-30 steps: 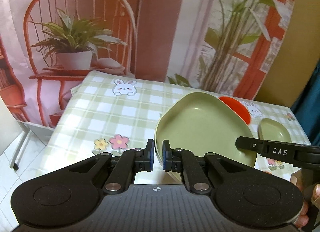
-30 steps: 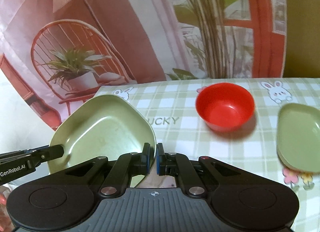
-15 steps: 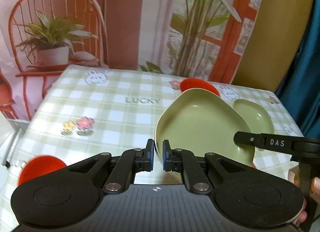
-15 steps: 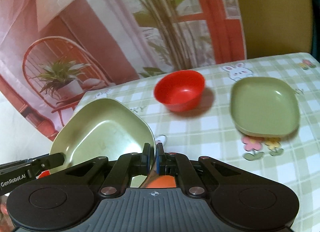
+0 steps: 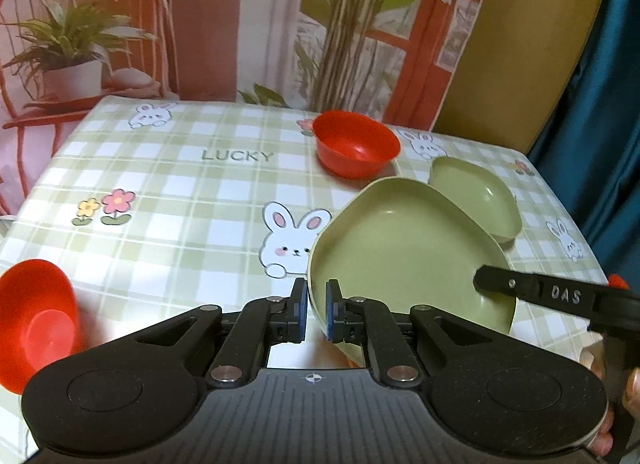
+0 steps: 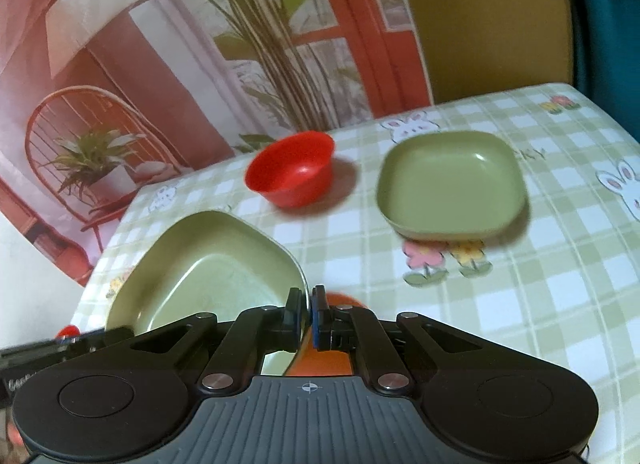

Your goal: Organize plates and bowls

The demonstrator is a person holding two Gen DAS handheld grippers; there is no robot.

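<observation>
A large green plate (image 5: pixel 404 260) is held above the table by both grippers. My left gripper (image 5: pixel 316 310) is shut on its near-left rim. My right gripper (image 6: pixel 306 316) is shut on the opposite rim of the same plate (image 6: pixel 208 268); its finger (image 5: pixel 516 288) shows in the left wrist view. A second green plate (image 6: pixel 448 180) lies on the table at the far right, also in the left wrist view (image 5: pixel 480 194). A red bowl (image 5: pixel 356 148) stands behind it, also in the right wrist view (image 6: pixel 292 172). Another red bowl (image 5: pixel 36 320) sits at the near left.
The table (image 5: pixel 180 184) has a green checked cloth with rabbits and flowers. A printed backdrop (image 5: pixel 200 24) hangs behind it. A teal curtain (image 5: pixel 600 104) is at the right. Something orange-red (image 6: pixel 338 300) shows under the held plate in the right wrist view.
Both grippers have carried the large green plate to the right, toward the second green plate. The near-left red bowl has come into the left wrist view.
</observation>
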